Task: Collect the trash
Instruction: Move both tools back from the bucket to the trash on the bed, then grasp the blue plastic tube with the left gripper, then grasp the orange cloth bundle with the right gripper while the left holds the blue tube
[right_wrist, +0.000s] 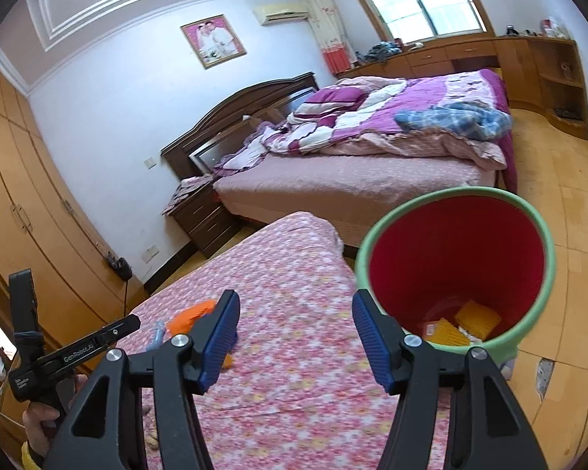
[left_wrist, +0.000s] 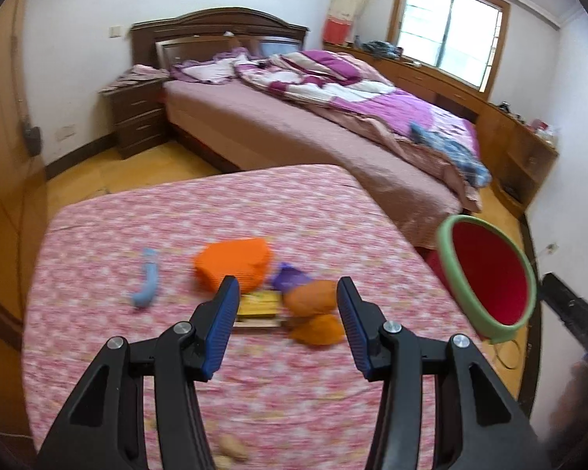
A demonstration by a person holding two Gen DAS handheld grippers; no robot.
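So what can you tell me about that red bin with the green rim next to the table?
The bin is a round bucket, red inside with a pale green rim, and looks like plastic. It stands open and lidless beside the corner of the pink flowered table, seemingly on the wooden floor, its mouth below the tabletop's level. At the bottom lie a few yellow and orange pieces of trash. Neither gripper touches it.

Scraps (left_wrist: 254, 286) lie clustered mid-desk (left_wrist: 176, 352); the bin (right_wrist: 454, 270) stands off the desk's right edge, with the bed (left_wrist: 294, 117) behind both.
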